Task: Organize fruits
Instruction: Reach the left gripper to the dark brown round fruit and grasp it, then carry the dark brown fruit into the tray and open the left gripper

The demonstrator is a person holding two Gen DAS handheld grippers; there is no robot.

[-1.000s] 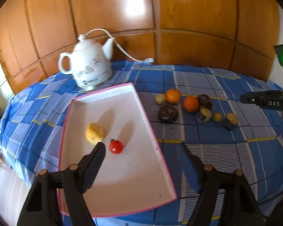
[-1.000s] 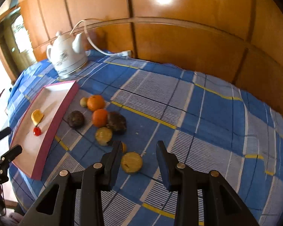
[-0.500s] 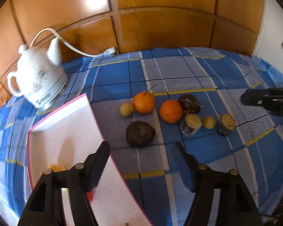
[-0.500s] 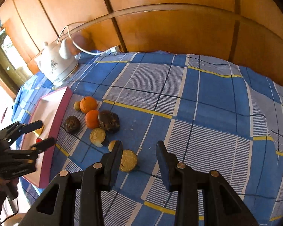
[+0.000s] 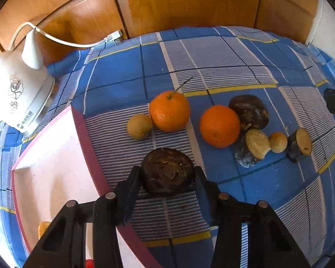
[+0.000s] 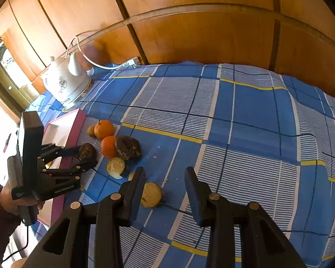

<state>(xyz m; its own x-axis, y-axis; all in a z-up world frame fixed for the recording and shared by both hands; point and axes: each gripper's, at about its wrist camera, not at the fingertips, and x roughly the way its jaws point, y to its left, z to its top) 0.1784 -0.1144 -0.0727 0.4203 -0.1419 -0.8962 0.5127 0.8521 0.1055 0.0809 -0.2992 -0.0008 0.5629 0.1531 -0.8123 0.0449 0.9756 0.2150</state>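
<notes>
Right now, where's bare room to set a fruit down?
Free: the white tray floor left of the left hand-held gripper, and the cloth beyond and right of the fruit. Crowded: the cluster from the stemmed orange to the cut dark piece.

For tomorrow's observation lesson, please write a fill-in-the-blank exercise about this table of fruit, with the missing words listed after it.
1. The left hand-held gripper is closing around a round dark ____ fruit.
2. The white ceramic kettle stands behind the ____-rimmed white tray.
3. The checked tablecloth holds ____ round orange citrus fruits.

Missing words: brown; pink; two
</notes>
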